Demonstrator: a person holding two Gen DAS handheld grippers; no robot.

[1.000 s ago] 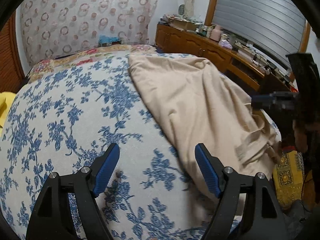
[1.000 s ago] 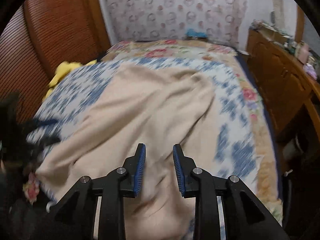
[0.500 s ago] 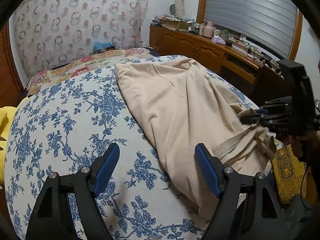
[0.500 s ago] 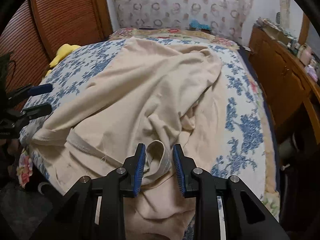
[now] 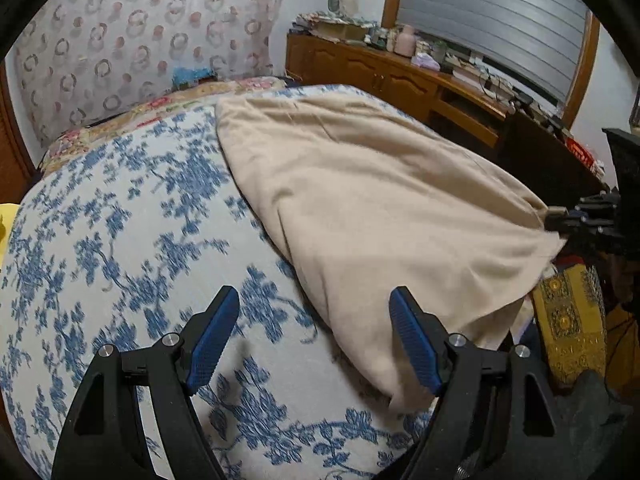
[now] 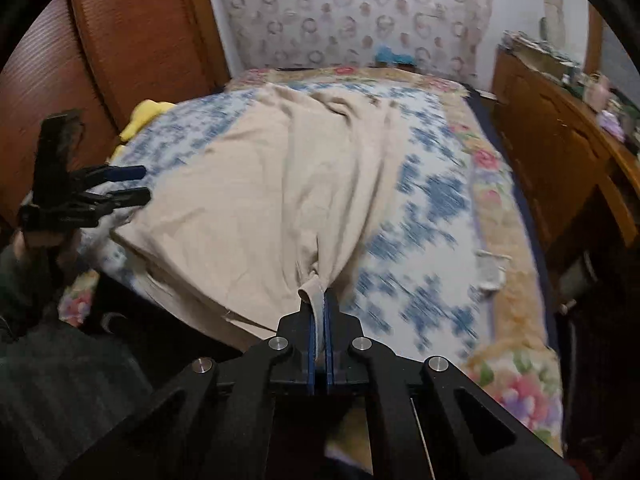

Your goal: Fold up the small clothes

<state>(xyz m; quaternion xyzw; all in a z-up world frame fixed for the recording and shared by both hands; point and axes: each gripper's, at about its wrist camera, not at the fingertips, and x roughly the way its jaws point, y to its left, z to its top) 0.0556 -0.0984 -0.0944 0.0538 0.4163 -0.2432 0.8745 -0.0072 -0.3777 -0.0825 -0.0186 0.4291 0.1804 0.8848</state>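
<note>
A beige garment (image 5: 376, 208) lies spread on the blue-flowered bedspread (image 5: 120, 248), also in the right wrist view (image 6: 256, 200). My left gripper (image 5: 314, 336) is open and empty, hovering over the bedspread with its right finger beside the garment's near edge; it also shows at the left of the right wrist view (image 6: 132, 186). My right gripper (image 6: 319, 320) is shut on a bunched hem of the garment and pulls it taut toward the bed's near edge; it shows at the right of the left wrist view (image 5: 560, 220).
A wooden sideboard (image 5: 400, 80) with clutter runs along the right of the bed. A wooden wardrobe (image 6: 120, 40) stands at the left. A yellow item (image 6: 144, 118) lies by the wardrobe. A patterned curtain (image 5: 140, 40) hangs behind the bed.
My right gripper has shut on the garment's hem and drawn it back, so the cloth is stretched. My left gripper stays open and has shifted slightly.
</note>
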